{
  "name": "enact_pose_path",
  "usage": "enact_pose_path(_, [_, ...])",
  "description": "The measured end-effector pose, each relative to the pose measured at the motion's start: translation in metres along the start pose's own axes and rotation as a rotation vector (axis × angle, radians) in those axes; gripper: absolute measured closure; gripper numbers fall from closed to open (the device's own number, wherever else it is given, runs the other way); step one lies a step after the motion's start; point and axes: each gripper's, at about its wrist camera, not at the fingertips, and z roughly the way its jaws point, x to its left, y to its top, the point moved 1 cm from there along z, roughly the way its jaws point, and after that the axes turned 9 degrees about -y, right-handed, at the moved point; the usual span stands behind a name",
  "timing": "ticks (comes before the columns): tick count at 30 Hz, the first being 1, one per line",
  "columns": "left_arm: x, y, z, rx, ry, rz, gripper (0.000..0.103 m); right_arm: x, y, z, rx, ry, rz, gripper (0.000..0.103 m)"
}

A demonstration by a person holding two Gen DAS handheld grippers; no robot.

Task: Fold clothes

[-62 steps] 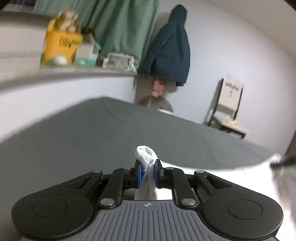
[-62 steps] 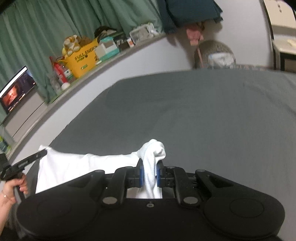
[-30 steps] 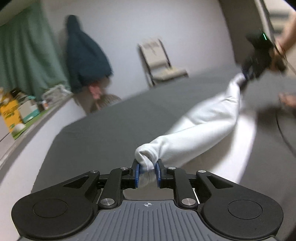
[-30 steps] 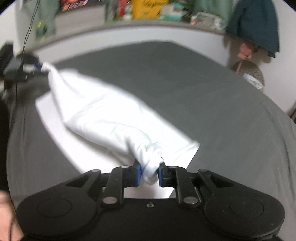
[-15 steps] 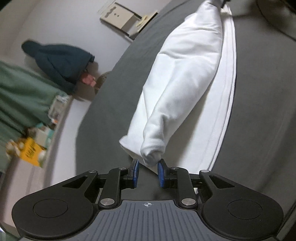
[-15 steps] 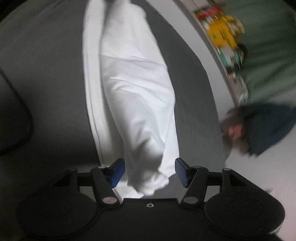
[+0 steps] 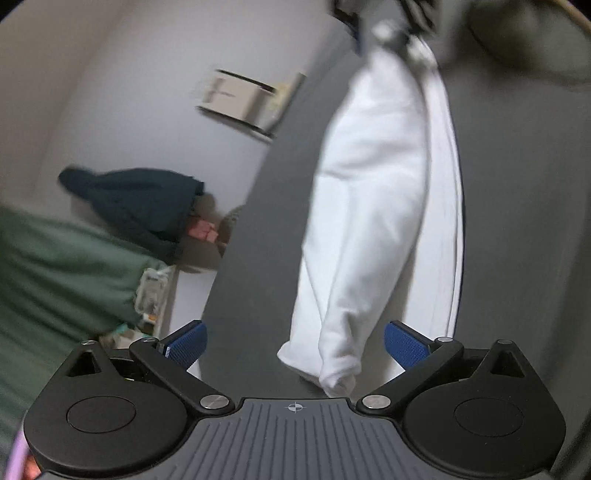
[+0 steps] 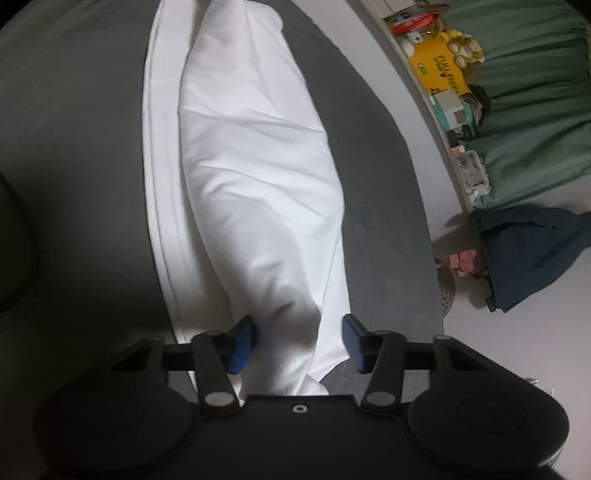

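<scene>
A white garment (image 7: 369, 221) lies on the dark grey bed (image 7: 266, 229), folded lengthwise into a long puffy strip with a flat white layer showing along one side. My left gripper (image 7: 295, 345) is open just above one end of it, and the bunched end lies free between the blue pads. My right gripper (image 8: 298, 343) is open over the opposite end of the white garment (image 8: 251, 166), its pads either side of the cloth without pinching it. The right gripper (image 7: 384, 22) appears blurred at the top of the left wrist view.
A ledge beside the bed (image 8: 369, 184) carries a yellow box (image 8: 439, 70) and small items in front of a green curtain (image 8: 535, 110). A dark blue jacket (image 8: 532, 254) hangs on the wall. A chair (image 7: 243, 99) stands beyond the bed.
Both grippers swung the held white cloth over and laid it down on the bed. The right one let go half a second ago; the left one has just opened and released its end.
</scene>
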Motion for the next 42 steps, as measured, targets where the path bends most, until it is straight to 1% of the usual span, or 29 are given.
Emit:
enact_pose_path(1, [-0.003,0.002,0.005,0.019,-0.002,0.049,0.0,0.001,0.0,-0.001,-0.002,0.002,-0.015,0.063])
enact_pose_path(3, [-0.006,0.0,0.012,0.041,-0.036,0.116,0.0,0.003,0.0,-0.001,-0.015,-0.006,-0.054,0.066])
enact_pose_path(4, [-0.007,-0.002,0.016,0.047,-0.055,0.142,0.003,0.005,0.0,-0.001,-0.023,-0.006,-0.075,0.069])
enact_pose_path(6, [-0.009,-0.004,0.024,0.06,-0.097,0.191,0.024,0.007,0.0,0.0,-0.039,-0.007,-0.117,0.075])
enact_pose_path(7, [-0.011,-0.004,0.03,0.071,-0.119,0.208,0.05,0.009,0.0,0.0,-0.046,-0.006,-0.135,0.082])
enact_pose_path(8, [-0.012,-0.004,0.037,0.082,-0.141,0.222,0.059,0.012,-0.001,-0.001,-0.048,0.0,-0.14,0.085])
enact_pose_path(9, [-0.012,-0.004,0.041,0.09,-0.176,0.216,0.077,0.011,-0.001,-0.001,-0.05,0.009,-0.136,0.086])
enact_pose_path(10, [-0.012,-0.005,0.044,0.099,-0.214,0.206,0.085,0.007,-0.001,0.0,-0.049,0.021,-0.125,0.09])
enact_pose_path(11, [-0.011,-0.005,0.044,0.095,-0.229,0.182,0.09,0.003,-0.002,0.0,-0.051,0.028,-0.115,0.092])
enact_pose_path(12, [-0.007,-0.005,0.042,0.083,-0.229,0.15,0.09,-0.004,-0.003,-0.002,-0.063,0.02,-0.113,0.093])
enact_pose_path(13, [-0.002,-0.006,0.038,0.065,-0.212,0.116,0.09,-0.011,-0.004,-0.004,-0.075,0.007,-0.107,0.093])
enact_pose_path(17, [0.021,-0.009,0.008,-0.015,-0.065,0.028,0.091,-0.053,-0.006,-0.015,-0.13,-0.118,-0.043,0.094])
enact_pose_path(18, [0.021,-0.01,0.001,-0.026,-0.069,0.021,0.091,-0.062,-0.007,-0.018,-0.143,-0.144,-0.031,0.094])
enact_pose_path(20, [0.017,-0.012,-0.012,-0.044,-0.095,0.011,0.091,-0.064,-0.013,-0.024,-0.155,-0.148,-0.038,0.094])
enact_pose_path(21, [0.009,-0.013,-0.014,-0.041,-0.148,0.013,0.091,-0.056,-0.017,-0.021,-0.136,-0.112,-0.066,0.094])
enact_pose_path(24, [-0.022,-0.013,-0.007,-0.011,-0.308,0.044,0.091,-0.018,-0.032,-0.008,-0.064,0.046,-0.161,0.095])
enact_pose_path(25, [-0.029,-0.013,-0.005,-0.002,-0.344,0.048,0.091,-0.005,-0.035,-0.005,-0.049,0.091,-0.188,0.095])
enact_pose_path(26, [-0.036,-0.012,-0.003,0.006,-0.377,0.051,0.091,0.003,-0.037,-0.005,-0.049,0.109,-0.207,0.095])
enact_pose_path(27, [-0.039,-0.012,-0.001,0.014,-0.391,0.039,0.091,0.011,-0.038,-0.004,-0.051,0.122,-0.226,0.095])
enact_pose_path(29, [-0.039,-0.013,0.001,0.025,-0.412,0.0,0.091,0.015,-0.038,-0.003,-0.049,0.122,-0.224,0.094])
enact_pose_path(30, [-0.036,-0.015,0.001,0.029,-0.426,-0.04,0.091,0.012,-0.037,-0.001,-0.04,0.131,-0.206,0.094])
enact_pose_path(32, [-0.03,-0.018,0.004,0.048,-0.464,-0.119,0.09,0.009,-0.037,0.004,-0.015,0.157,-0.181,0.086])
enact_pose_path(33, [-0.026,-0.02,0.005,0.057,-0.479,-0.149,0.09,0.006,-0.037,0.004,-0.013,0.173,-0.164,0.084])
enact_pose_path(34, [-0.024,-0.021,0.005,0.061,-0.485,-0.166,0.09,0.0,-0.038,0.003,-0.011,0.195,-0.141,0.083])
enact_pose_path(35, [-0.021,-0.021,0.004,0.058,-0.487,-0.183,0.08,-0.006,-0.039,0.002,-0.009,0.222,-0.114,0.081])
enact_pose_path(37, [-0.01,-0.026,-0.003,0.048,-0.517,-0.239,0.07,-0.031,-0.045,-0.002,-0.01,0.316,-0.004,0.079])
enact_pose_path(38, [-0.002,-0.03,-0.009,0.037,-0.531,-0.276,0.069,-0.048,-0.048,-0.002,-0.011,0.362,0.085,0.079])
enact_pose_path(40, [0.018,-0.028,-0.003,-0.031,-0.542,-0.412,0.069,-0.083,-0.055,-0.002,-0.011,0.45,0.267,0.079])
enact_pose_path(42, [0.038,-0.025,0.003,-0.104,-0.549,-0.553,0.069,-0.117,-0.065,0.005,0.01,0.504,0.515,0.078])
